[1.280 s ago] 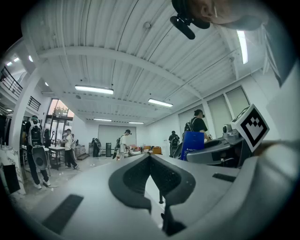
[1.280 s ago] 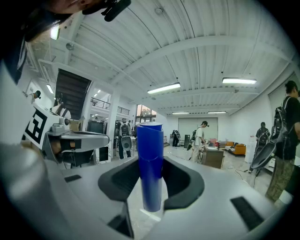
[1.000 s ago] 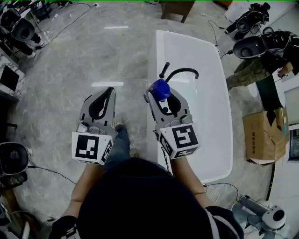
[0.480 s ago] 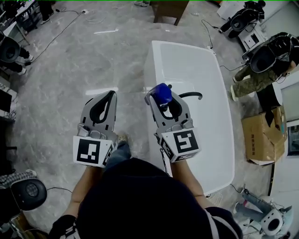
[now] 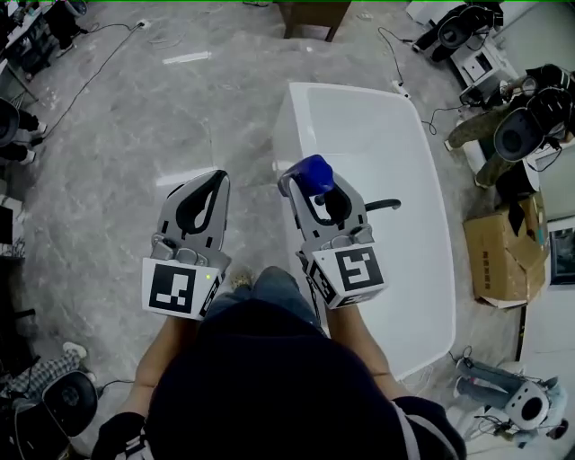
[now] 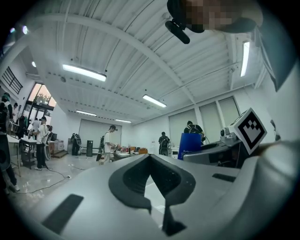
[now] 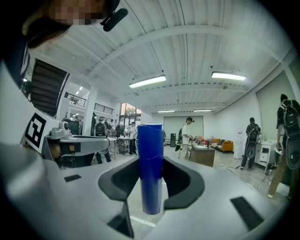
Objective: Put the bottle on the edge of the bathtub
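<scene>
In the head view my right gripper (image 5: 310, 187) is shut on a blue bottle (image 5: 314, 172), held upright over the near left rim of the white bathtub (image 5: 286, 126). The right gripper view shows the blue bottle (image 7: 151, 159) standing between the dark pads of the right gripper (image 7: 151, 180), which press on its sides. My left gripper (image 5: 216, 178) hovers over the grey floor left of the tub, its fingers meeting at the tips with nothing between them. In the left gripper view the left gripper (image 6: 150, 157) is likewise shut and empty, with the bottle (image 6: 190, 145) visible off to the right.
A black curved faucet (image 5: 382, 205) lies across the tub beside the right gripper. A cardboard box (image 5: 503, 256) and dark equipment (image 5: 530, 126) stand right of the tub. A wooden piece (image 5: 310, 16) stands beyond its far end. Cables cross the marble floor (image 5: 117, 135). Several people stand in the room.
The view has slid along the tub: the faucet now sits lower, next to the right gripper. Both grippers keep their places in view, and the bottle stays gripped.
</scene>
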Demonstrator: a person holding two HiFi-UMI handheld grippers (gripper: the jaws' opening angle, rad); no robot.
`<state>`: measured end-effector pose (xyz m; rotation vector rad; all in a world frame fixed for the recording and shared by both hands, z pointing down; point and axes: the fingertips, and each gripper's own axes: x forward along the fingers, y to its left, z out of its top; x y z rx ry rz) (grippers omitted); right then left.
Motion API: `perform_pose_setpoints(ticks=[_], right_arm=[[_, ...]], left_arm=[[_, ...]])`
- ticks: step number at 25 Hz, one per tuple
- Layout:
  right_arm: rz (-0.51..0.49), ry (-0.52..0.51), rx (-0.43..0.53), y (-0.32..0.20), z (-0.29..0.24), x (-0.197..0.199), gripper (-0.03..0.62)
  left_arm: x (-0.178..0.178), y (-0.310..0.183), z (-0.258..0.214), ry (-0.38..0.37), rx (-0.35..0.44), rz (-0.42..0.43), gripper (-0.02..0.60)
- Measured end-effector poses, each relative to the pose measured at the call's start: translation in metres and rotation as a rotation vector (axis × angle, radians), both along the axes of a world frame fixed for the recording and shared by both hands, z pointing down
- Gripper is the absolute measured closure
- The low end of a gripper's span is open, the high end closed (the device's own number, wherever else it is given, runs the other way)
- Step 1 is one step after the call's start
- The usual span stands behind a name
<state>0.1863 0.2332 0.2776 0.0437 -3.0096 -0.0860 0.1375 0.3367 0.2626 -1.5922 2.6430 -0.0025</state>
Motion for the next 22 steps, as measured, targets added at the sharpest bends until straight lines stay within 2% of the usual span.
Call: perform_pose_setpoints(ticks=[6, 12, 17, 22], right_arm=[[0.0, 0.016, -0.012, -0.023, 0.01, -0.032, 0.428], [-0.002, 0.005, -0.009, -0.046, 0.014, -0.083, 0.428], [0.004, -0.003, -0.01, -0.091, 0.013, -0.135, 0.428], [0.027, -0.001, -0.006, -0.162, 0.008, -0.186, 0.428]], left_arm=[[-0.03, -0.018, 0.009, 0.032, 0.005, -0.005, 0.558], [-0.079, -0.038, 0.016, 0.036, 0.002, -0.011, 0.558], [-0.134, -0.084, 0.014, 0.029, -0.016, 0.0, 0.558], [-0.189, -0.153, 0.002, 0.018, -0.02, 0.017, 0.558]])
